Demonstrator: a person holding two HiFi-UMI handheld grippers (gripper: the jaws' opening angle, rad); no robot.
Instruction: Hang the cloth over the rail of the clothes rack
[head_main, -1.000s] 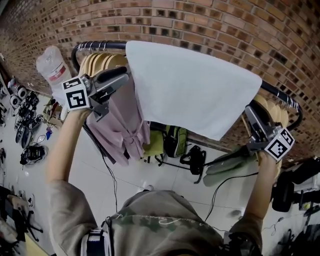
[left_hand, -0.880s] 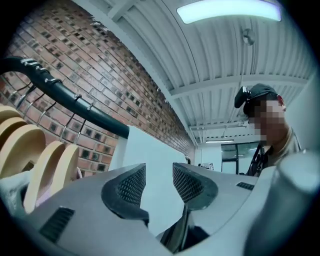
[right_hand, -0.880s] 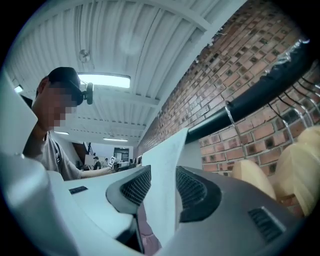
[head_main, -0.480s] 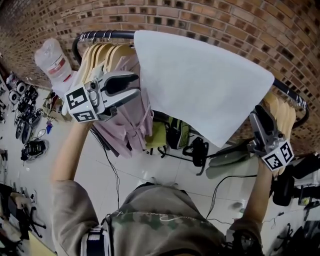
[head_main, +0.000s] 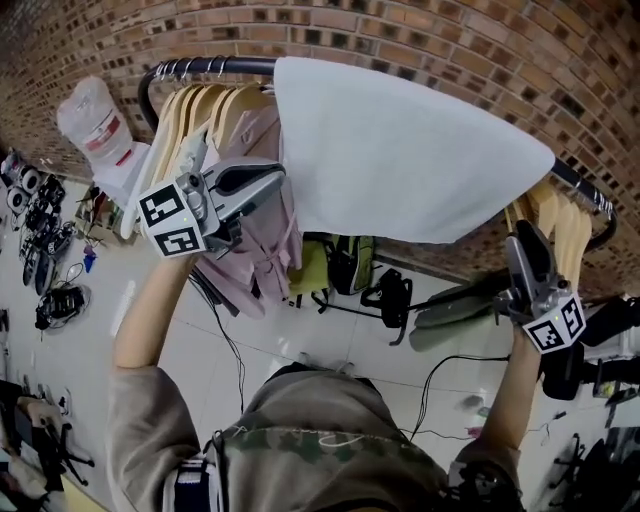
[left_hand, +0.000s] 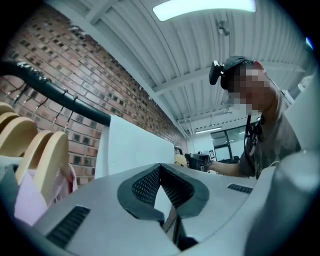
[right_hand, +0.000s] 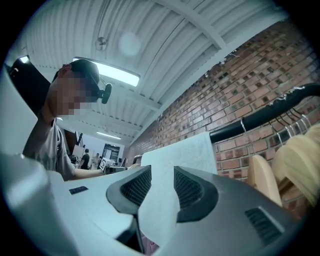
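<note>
A white cloth (head_main: 400, 150) lies draped over the black rail (head_main: 200, 68) of the clothes rack, its lower edge about level. My left gripper (head_main: 272, 180) sits just left of the cloth, in front of the pink garment, shut with nothing in it. In the left gripper view its tips (left_hand: 160, 167) meet, with the cloth (left_hand: 135, 150) and rail (left_hand: 45, 90) beyond them. My right gripper (head_main: 525, 240) hangs below the cloth's right corner, clear of it. Its jaws (right_hand: 162, 172) stand apart and the cloth (right_hand: 185, 152) shows through the gap.
Wooden hangers (head_main: 195, 115) and a pink garment (head_main: 265, 250) hang left of the cloth, and more hangers (head_main: 560, 225) hang at the right end. A white bag (head_main: 100, 130) hangs at the rail's left end. Bags (head_main: 350, 270) and cables lie on the floor below. A brick wall (head_main: 450, 50) stands behind.
My left gripper's jaws have closed, empty, and it has come a little lower. The cloth's hanging corner has lifted, so its lower edge now runs level. The right gripper has sunk slightly.
</note>
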